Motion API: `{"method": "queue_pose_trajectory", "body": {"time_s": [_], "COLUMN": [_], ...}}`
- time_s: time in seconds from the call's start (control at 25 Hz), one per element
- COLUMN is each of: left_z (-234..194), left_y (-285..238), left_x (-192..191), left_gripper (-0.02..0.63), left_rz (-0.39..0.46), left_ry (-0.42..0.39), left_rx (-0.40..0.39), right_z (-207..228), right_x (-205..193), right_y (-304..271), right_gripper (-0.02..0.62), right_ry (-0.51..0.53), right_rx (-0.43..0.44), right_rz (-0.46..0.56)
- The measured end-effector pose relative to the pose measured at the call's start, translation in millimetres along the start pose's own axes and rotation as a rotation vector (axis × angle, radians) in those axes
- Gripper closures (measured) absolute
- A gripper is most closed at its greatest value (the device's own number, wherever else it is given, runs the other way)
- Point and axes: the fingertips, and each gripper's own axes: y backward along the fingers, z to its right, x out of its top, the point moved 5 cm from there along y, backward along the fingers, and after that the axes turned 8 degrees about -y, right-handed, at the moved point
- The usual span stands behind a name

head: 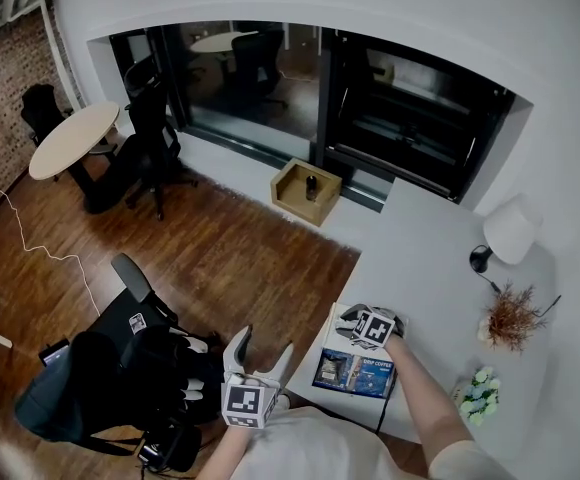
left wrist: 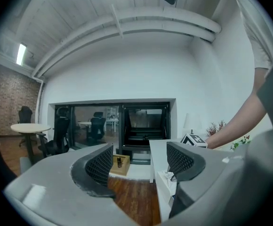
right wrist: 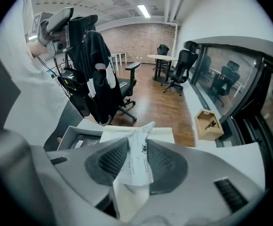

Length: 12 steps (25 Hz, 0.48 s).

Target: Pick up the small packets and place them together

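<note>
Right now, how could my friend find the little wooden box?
Find the big dark window. At its foot, on the pale strip, sits the wooden box, open-topped with something small and dark inside. Unlike the printed box on the white table, it is plain wood.

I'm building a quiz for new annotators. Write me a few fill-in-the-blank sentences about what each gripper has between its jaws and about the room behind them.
1. The white printed paper packet stands between the jaws of the ____.
2. The left gripper has its jaws apart with ____ between them.
3. In the right gripper view, a black jacket hangs over an office ____.

Missing words: right gripper; nothing; chair.
</note>
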Motion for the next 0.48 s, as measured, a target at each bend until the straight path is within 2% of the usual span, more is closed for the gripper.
{"method": "queue_pose_trajectory", "body": {"time_s": [0.12,0.28,0.4,0.48], "left_z": [-0.1,3.1,4.5,5.0], "left_y": [-1.1,-3.3,-5.2,-6.1], "left_x": [-0.2,-2.3,-2.7,-3.7], "left_gripper": [0.252,0.252,0.252,0.252], "left_rz": [-0.004,-0.012,-0.015,-0.019], "left_ry": [-0.003,0.000,0.000,-0.005], "left_rx": [-0.002,-0.014,-0.022,-0.027], "right_z": [5.6,6.2,8.8,11.9], "right_x": [2.3,4.0,3.8,3.8], "right_y": [0.8,-0.3,-0.1,1.1], "right_gripper": [0.380,0.362,0.354,0.295], "right_ry": [-0.029,-0.003,-0.031,-0.042], "right_rx": [-0.018,-0.052,-0.074,-0.106], "right_rz": [0.016,0.021,0.026,0.033]}}
